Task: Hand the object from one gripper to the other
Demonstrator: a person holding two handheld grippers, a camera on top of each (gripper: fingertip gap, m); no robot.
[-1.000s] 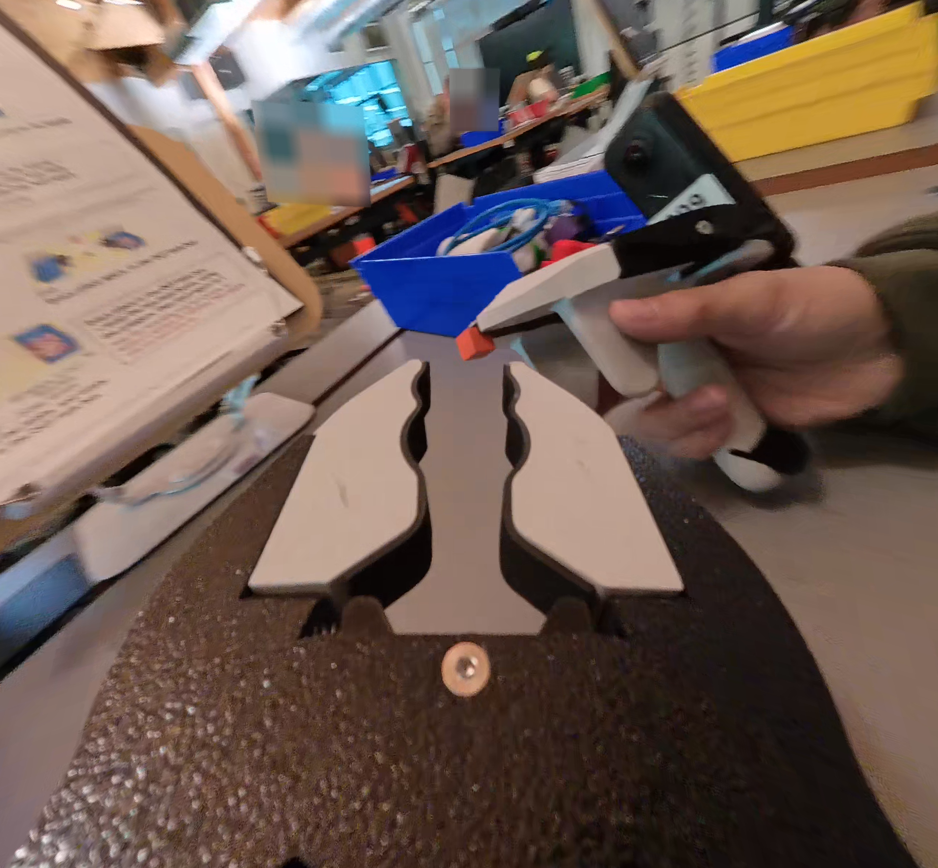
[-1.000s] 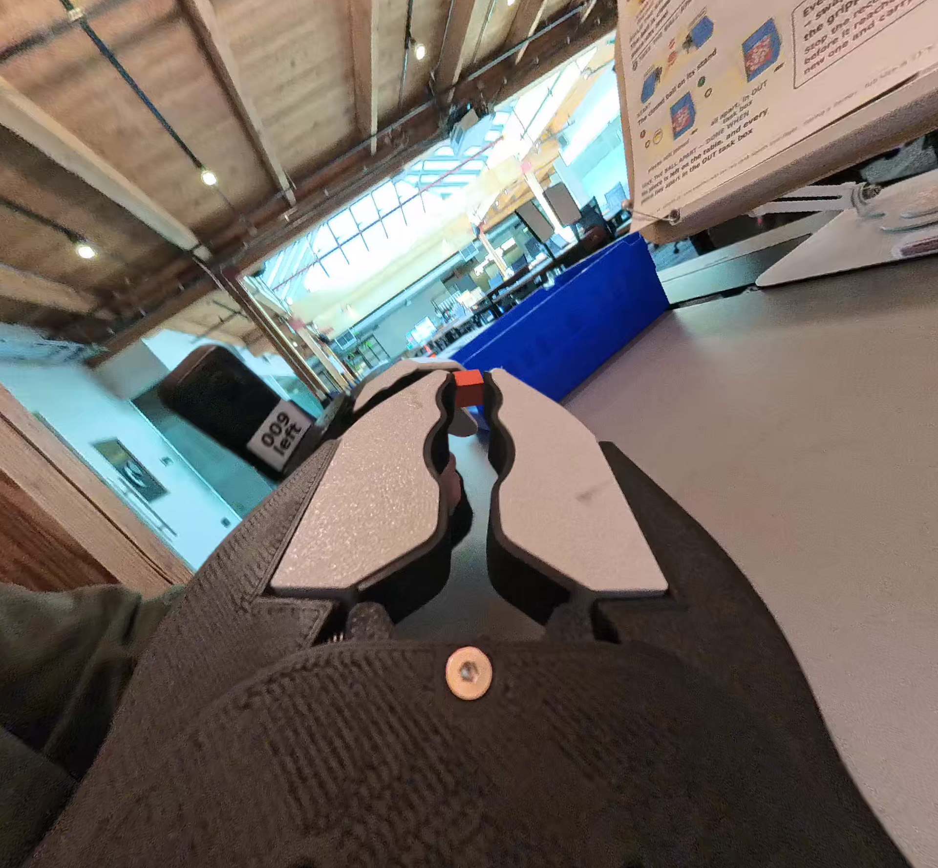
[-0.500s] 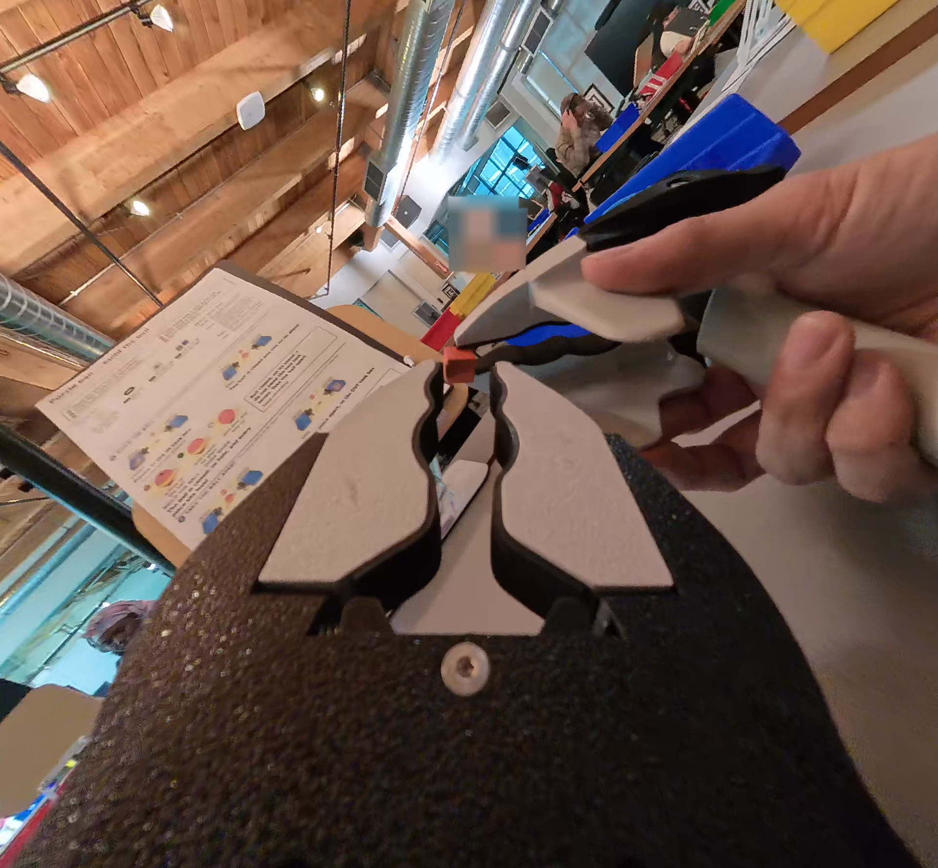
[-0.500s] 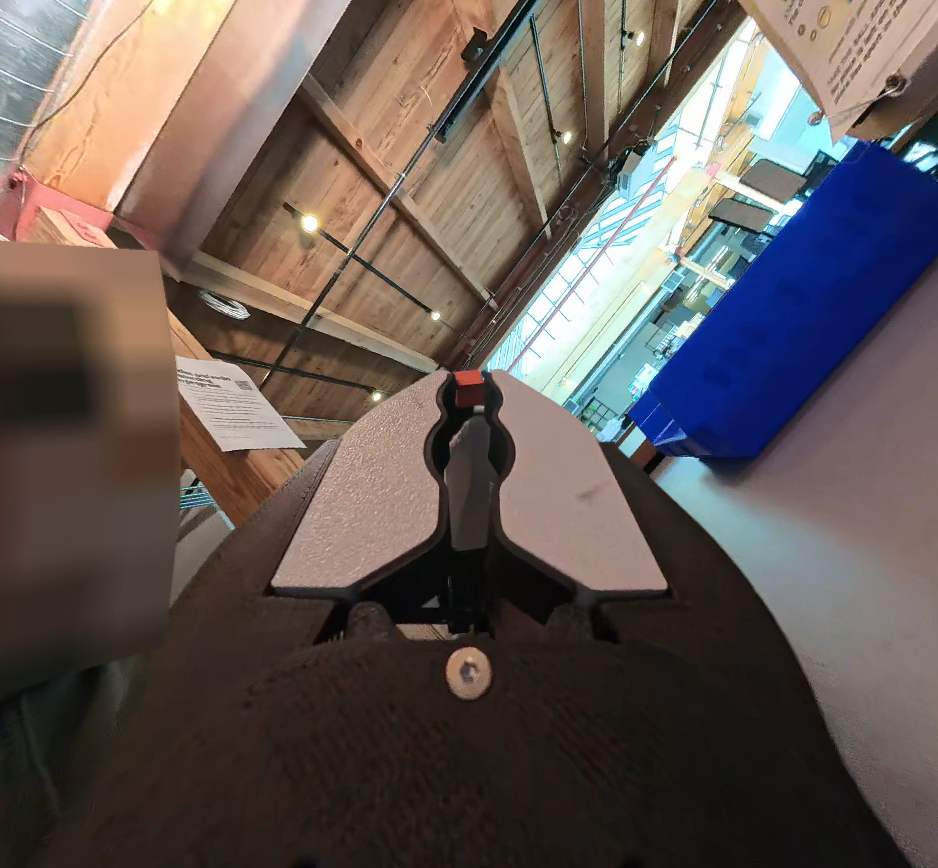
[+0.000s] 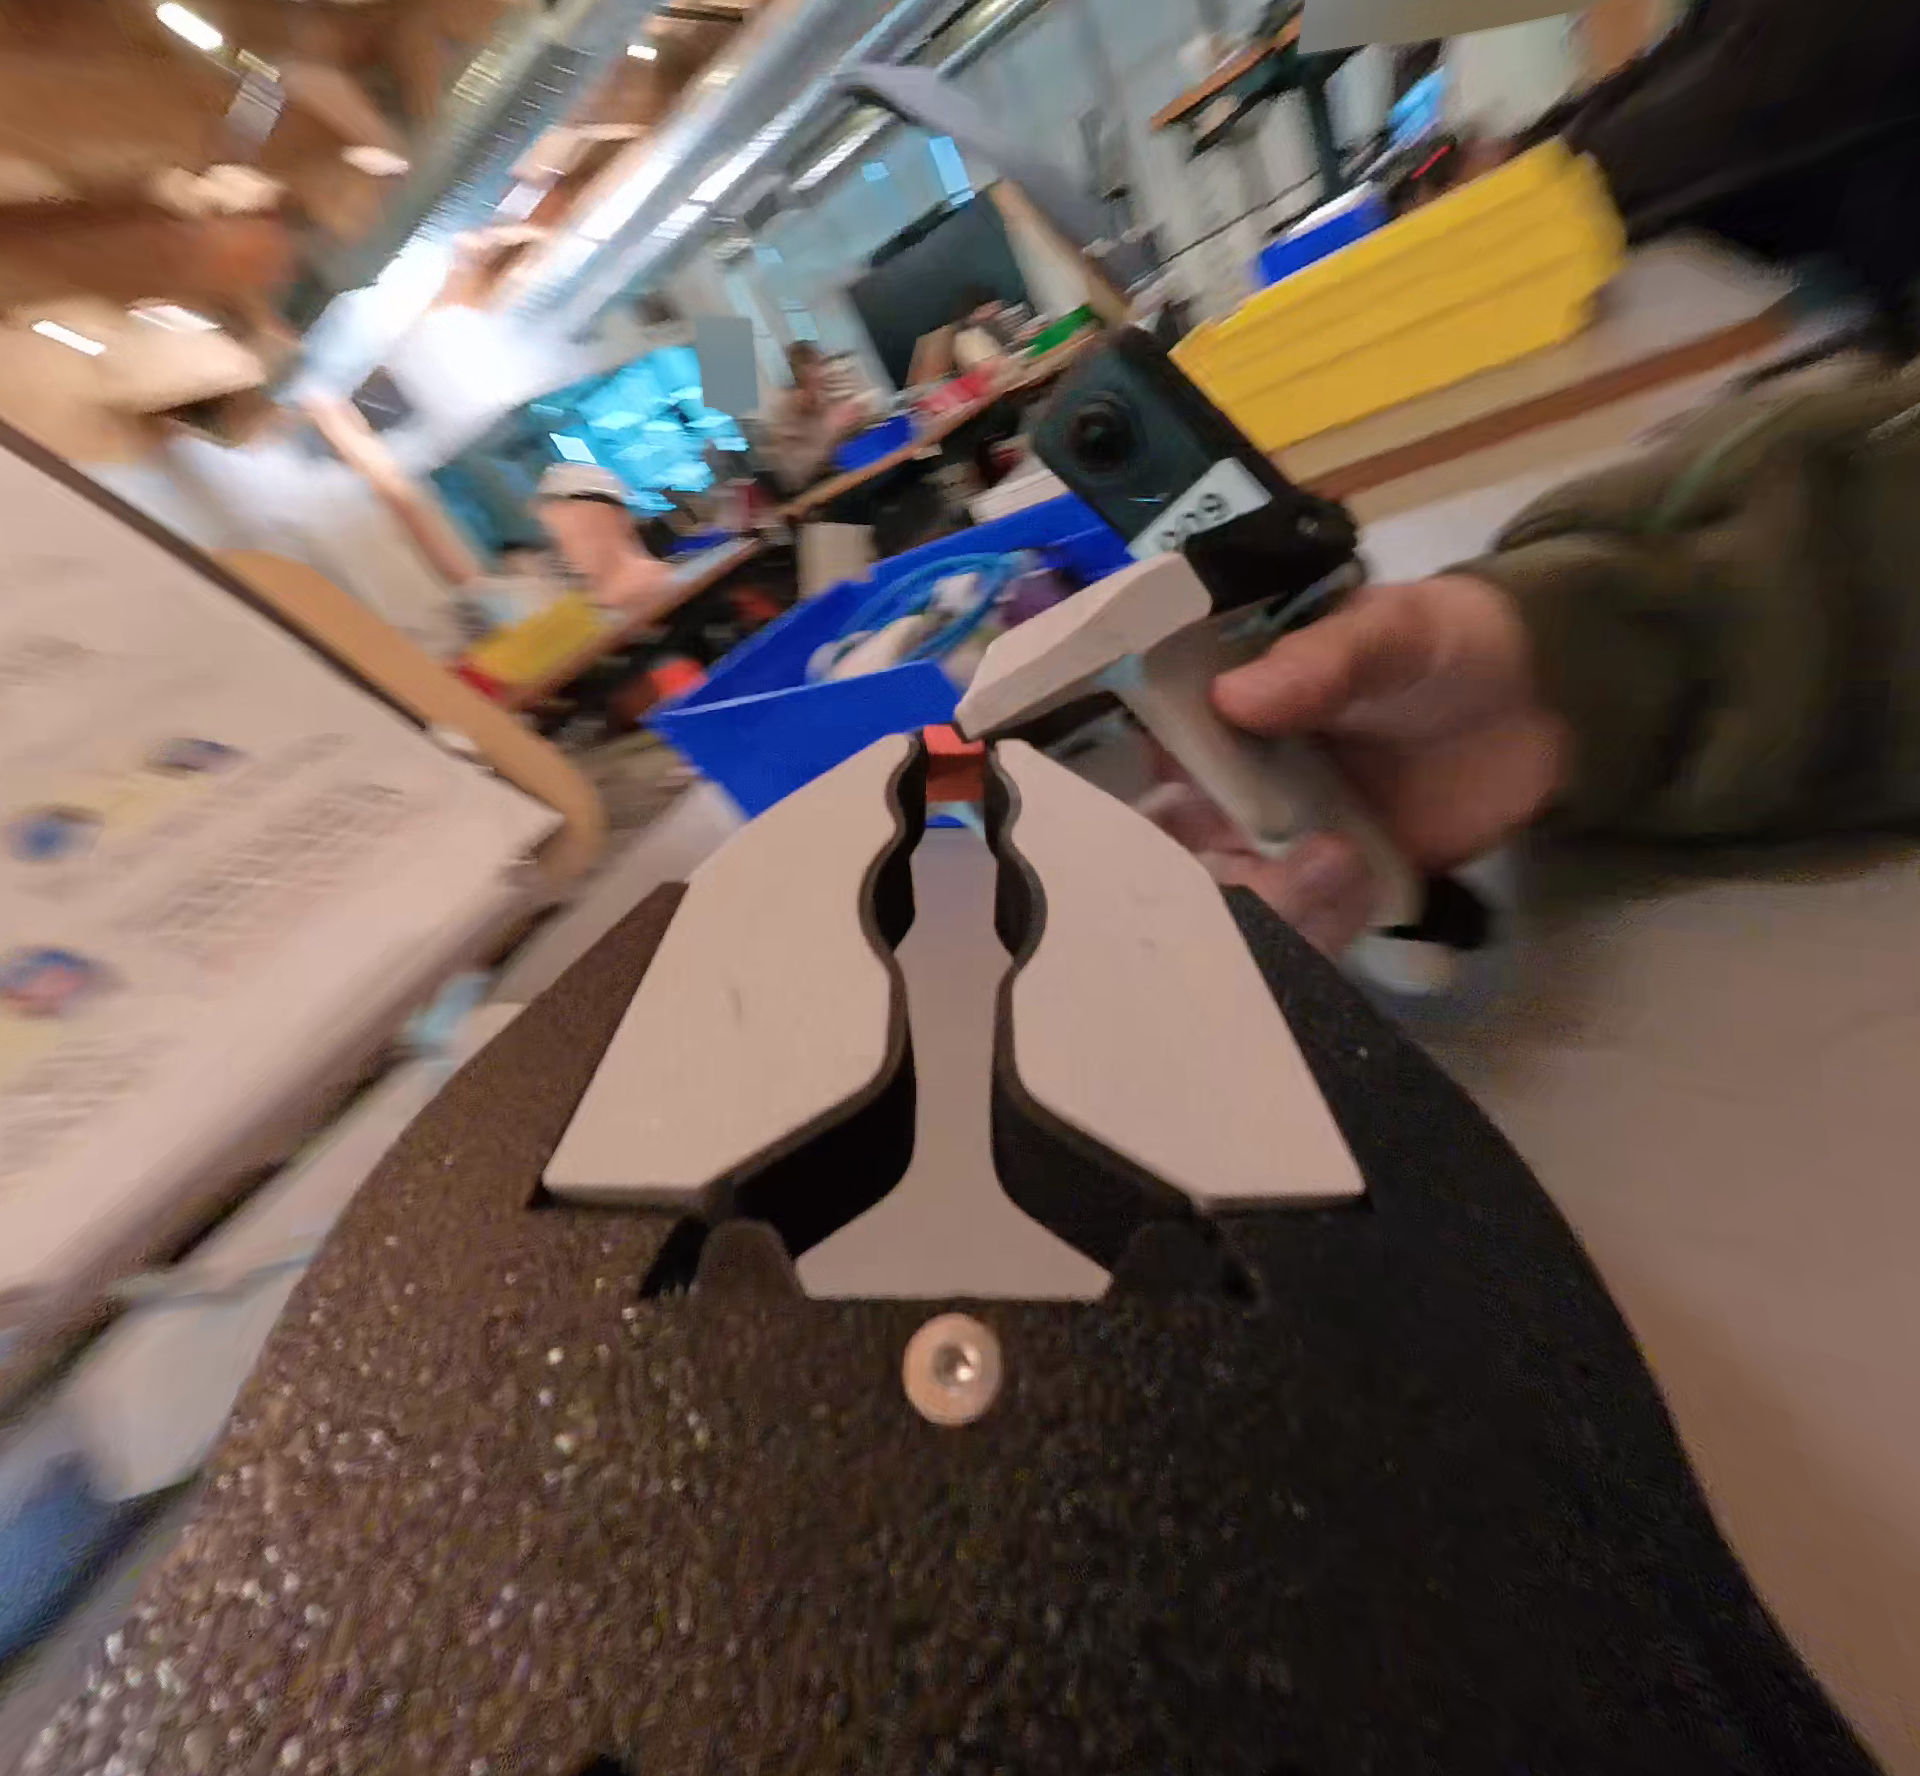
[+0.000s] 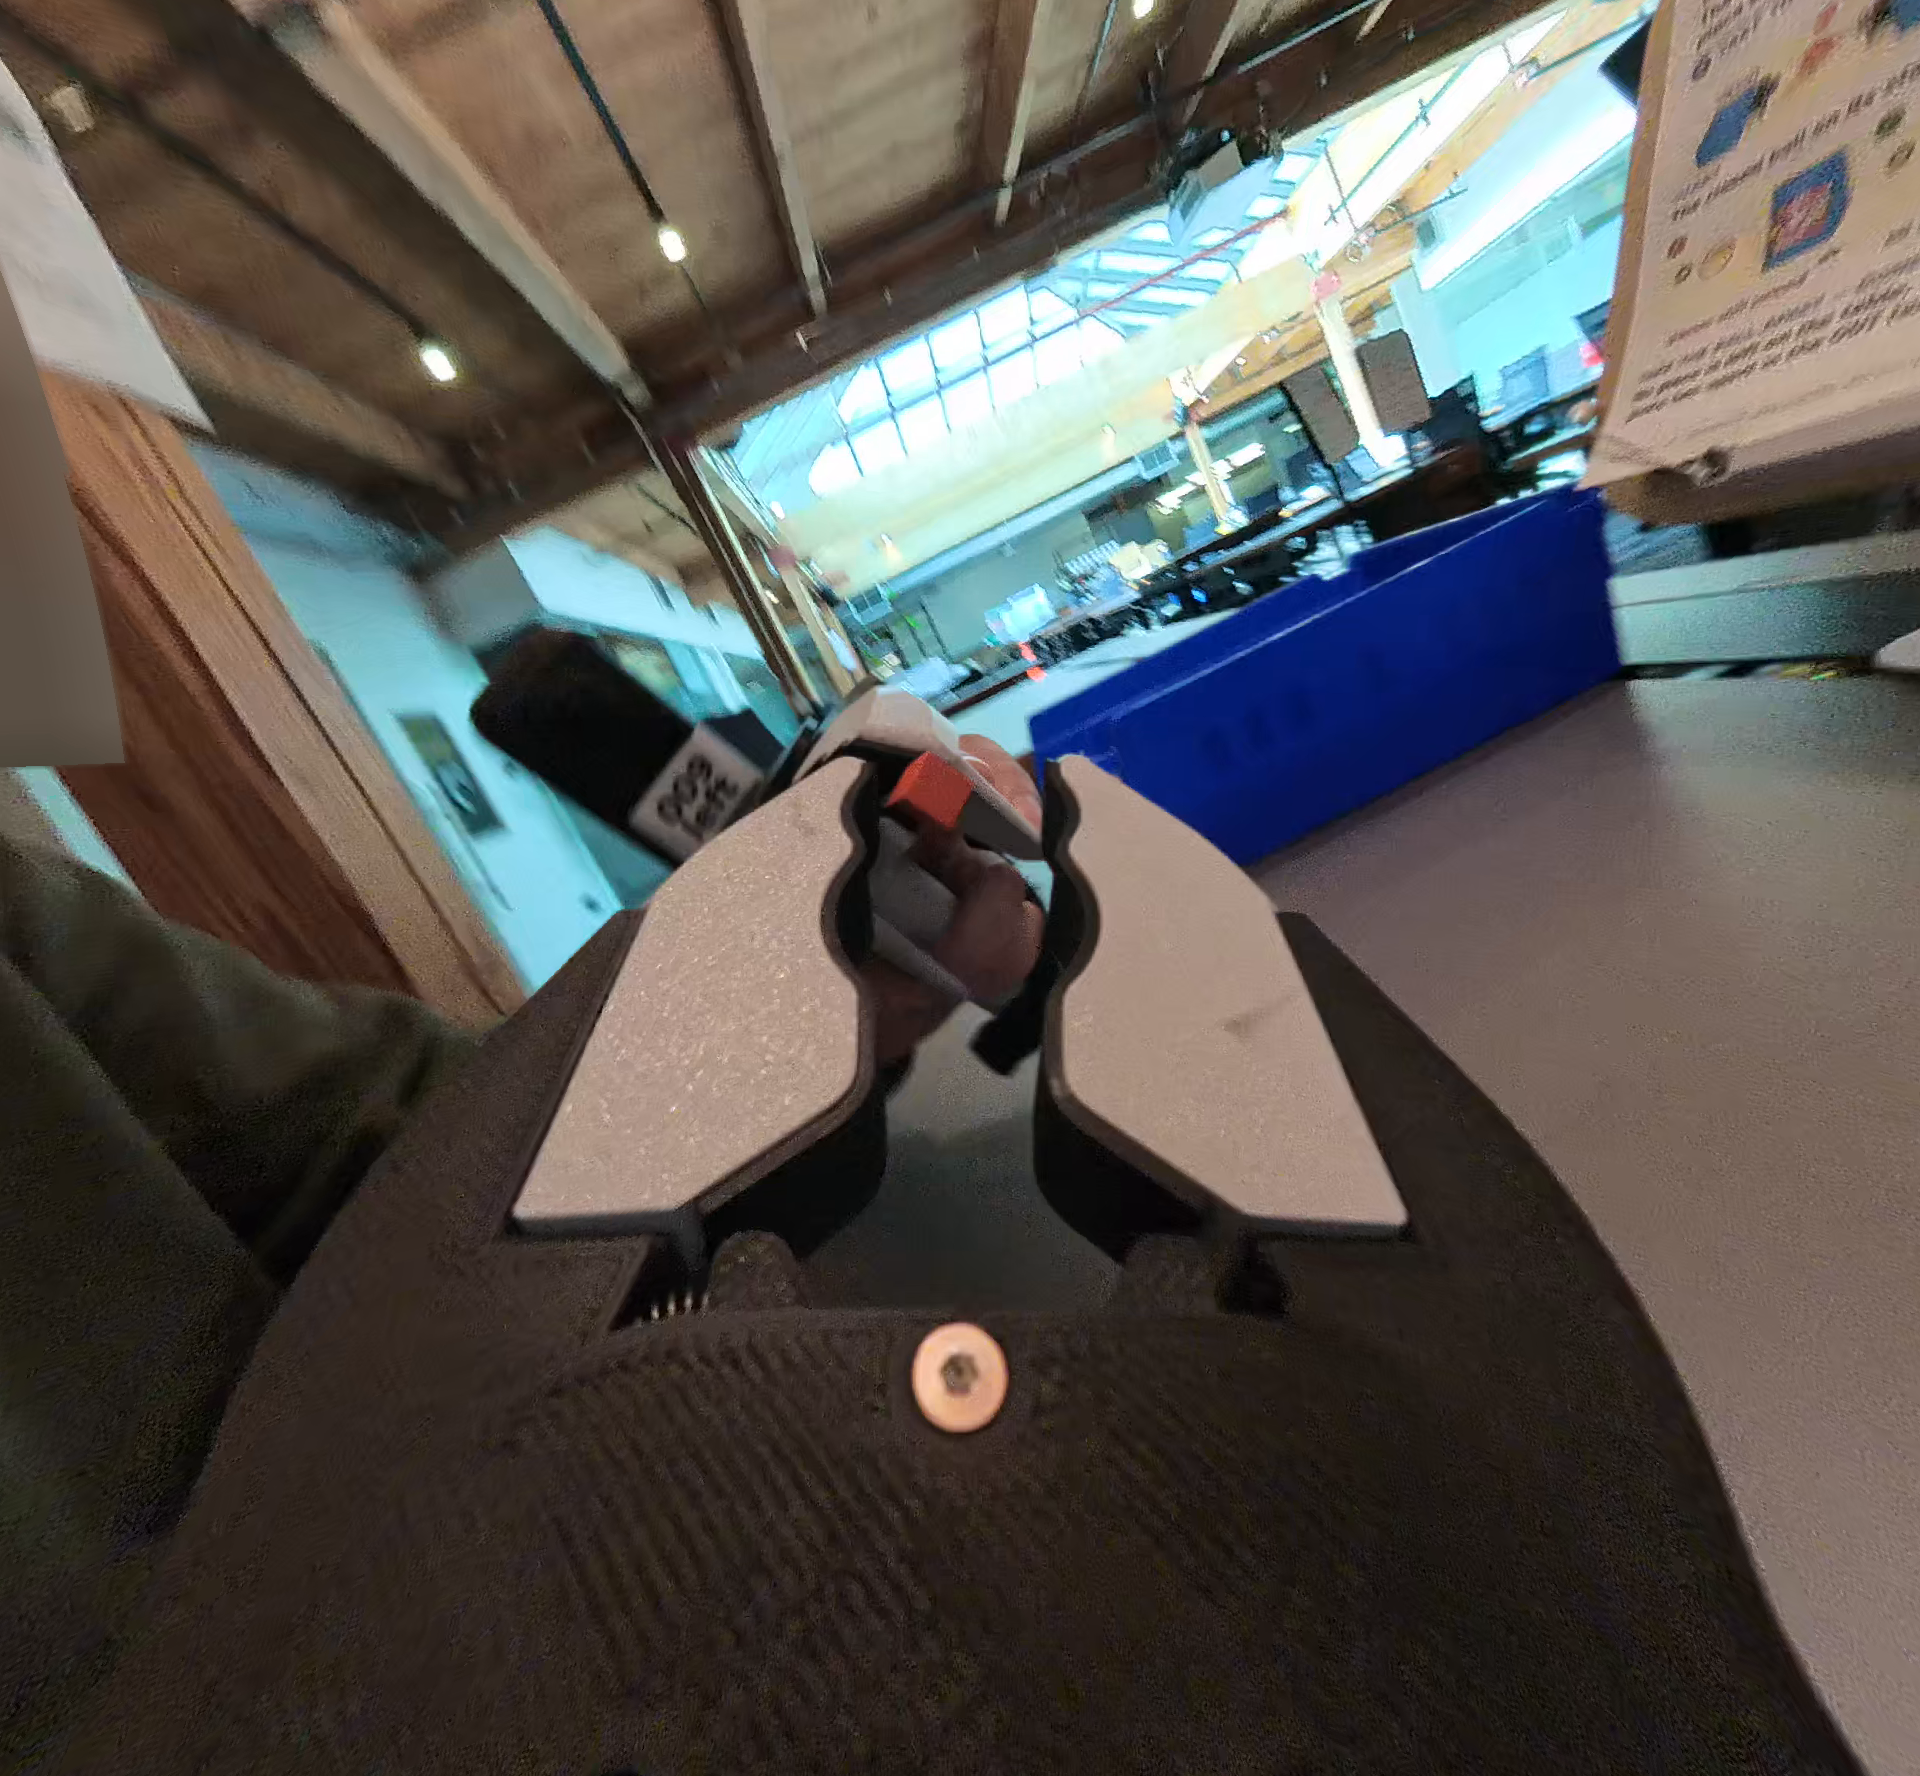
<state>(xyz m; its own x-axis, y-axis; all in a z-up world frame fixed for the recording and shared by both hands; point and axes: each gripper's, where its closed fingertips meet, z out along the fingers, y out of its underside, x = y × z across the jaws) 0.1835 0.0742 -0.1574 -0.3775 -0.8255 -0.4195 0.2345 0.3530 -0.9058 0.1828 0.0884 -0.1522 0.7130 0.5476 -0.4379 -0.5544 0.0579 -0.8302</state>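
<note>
left gripper (image 5: 954,770): clamped on the little orange block (image 5: 954,774), pinching it right at the fingertips. In the right wrist view you can see this same gripper farther off (image 6: 940,796), pale fingers closed around the block.

right gripper (image 6: 954,776): let go, fingers spread with a clear gap between them and nothing in there. From the left wrist view it sits off to the right (image 5: 982,708), its tip just beside the block; can't tell if it's touching.

orange block: up in the air, off the tabletop (image 6: 1621,947), held only by the left gripper. In the right wrist view it shows up (image 6: 928,787) in the gap between the right gripper's fingers, closer to the left-hand finger, not touching either 1 as far as I can see.

hand (image 5: 1403,718): wrapped around the right gripper's pale handle, olive sleeve (image 5: 1714,625) behind it. Other hand's fingers (image 6: 977,905) peek through between the right gripper's fingers.

blue bin (image 5: 821,718): on the tabletop behind the grippers, cable and odds and ends inside. Right wrist view shows its side wall (image 6: 1340,677) toward the far edge.

instruction sheet (image 5: 187,895): propped on a board at the left, blurry. It also shows at the right edge of the right wrist view (image 6: 1787,168).

yellow bins (image 5: 1413,313): stacked on another bench way in the back.
</note>
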